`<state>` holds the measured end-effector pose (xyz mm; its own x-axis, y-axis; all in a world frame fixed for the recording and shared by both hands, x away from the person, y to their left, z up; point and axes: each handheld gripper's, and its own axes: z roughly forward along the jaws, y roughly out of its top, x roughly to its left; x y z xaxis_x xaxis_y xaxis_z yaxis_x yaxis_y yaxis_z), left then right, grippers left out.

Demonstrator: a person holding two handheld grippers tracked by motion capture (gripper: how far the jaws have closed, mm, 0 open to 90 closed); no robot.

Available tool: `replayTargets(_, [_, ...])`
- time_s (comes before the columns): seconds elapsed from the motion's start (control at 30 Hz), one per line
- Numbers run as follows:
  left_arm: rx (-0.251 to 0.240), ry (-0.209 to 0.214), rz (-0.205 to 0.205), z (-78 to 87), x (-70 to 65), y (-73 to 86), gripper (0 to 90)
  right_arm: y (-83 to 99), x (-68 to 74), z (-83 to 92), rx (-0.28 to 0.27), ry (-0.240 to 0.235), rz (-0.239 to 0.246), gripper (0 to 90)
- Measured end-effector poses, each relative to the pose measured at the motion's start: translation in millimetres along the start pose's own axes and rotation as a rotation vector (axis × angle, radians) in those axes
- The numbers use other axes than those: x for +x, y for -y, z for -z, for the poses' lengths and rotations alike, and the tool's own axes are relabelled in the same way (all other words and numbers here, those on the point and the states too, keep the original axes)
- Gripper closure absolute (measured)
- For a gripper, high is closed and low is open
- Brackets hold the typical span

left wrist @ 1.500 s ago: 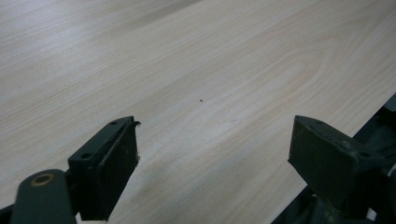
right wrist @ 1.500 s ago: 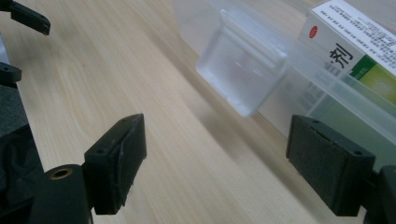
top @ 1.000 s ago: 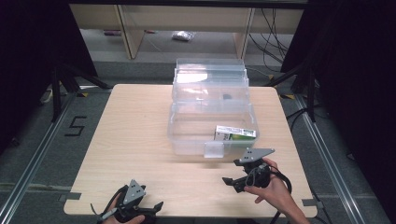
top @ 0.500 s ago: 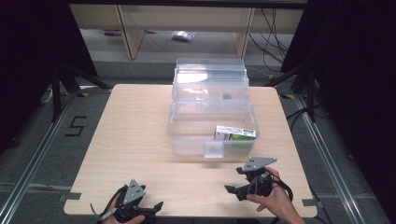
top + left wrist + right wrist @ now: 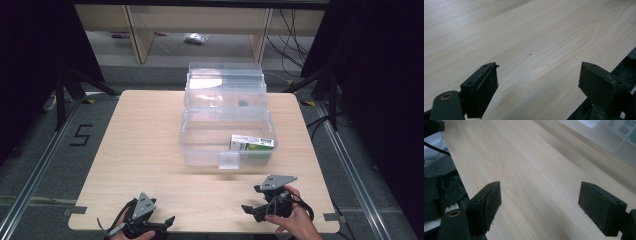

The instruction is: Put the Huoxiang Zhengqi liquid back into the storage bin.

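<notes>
Both hands hold their tools low, left claw [image 5: 167, 220] and right claw [image 5: 250, 199] spread wide.

One worktop [image 5: 150, 150] of pale wood is counted. Two tongs are counted at its near edge: the left tongs [image 5: 162, 222] and the right tongs [image 5: 251, 200], each held in one hand, so two hands are counted, the left hand [image 5: 131, 232] and the right hand [image 5: 295, 222]. One clear plastic box [image 5: 225, 125] with stepped tiers is counted on the worktop. Inside its lowest tier one green and white carton [image 5: 252, 143] is counted. One small dark item [image 5: 243, 104], too small to identify, is counted in an upper tier.
</notes>
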<state>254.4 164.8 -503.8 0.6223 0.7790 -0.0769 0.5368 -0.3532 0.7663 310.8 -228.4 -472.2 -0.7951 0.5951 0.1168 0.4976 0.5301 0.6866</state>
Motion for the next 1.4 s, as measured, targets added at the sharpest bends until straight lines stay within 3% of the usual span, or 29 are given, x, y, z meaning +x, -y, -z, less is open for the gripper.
replayTargets(0.37, [0.018,-0.005,-0.021,2.2,0.9,-0.6,15.0,15.7,5.1,-3.9,0.02,-0.005,-0.019,19.4])
replayTargets(0.4, [0.017,-0.005,-0.019,2.1,0.8,-0.5,15.0,17.6,9.0,-4.2,0.025,-0.012,-0.057,19.3])
replayTargets(0.43, [0.011,-0.004,-0.018,1.6,0.8,-0.3,15.0,19.6,7.7,-4.0,0.023,-0.014,-0.018,19.1])
replayTargets(0.63, [0.017,-0.006,-0.019,2.0,0.7,-0.5,15.0,24.0,9.0,-3.1,0.029,-0.023,-0.021,18.4])
replayTargets(0.7, [0.011,-0.005,-0.018,1.5,0.7,-0.3,15.0,25.7,10.9,-2.5,0.022,-0.001,-0.032,18.0])
replayTargets(1.03, [0.01,-0.006,-0.019,1.3,0.7,-0.4,15.0,26.5,10.9,-2.3,0.039,0.003,-0.045,17.6])
replayTargets(1.4, [0.009,-0.005,-0.017,1.1,0.5,-0.4,15.0,25.2,9.0,-1.8,0.031,0.0,-0.028,17.5])
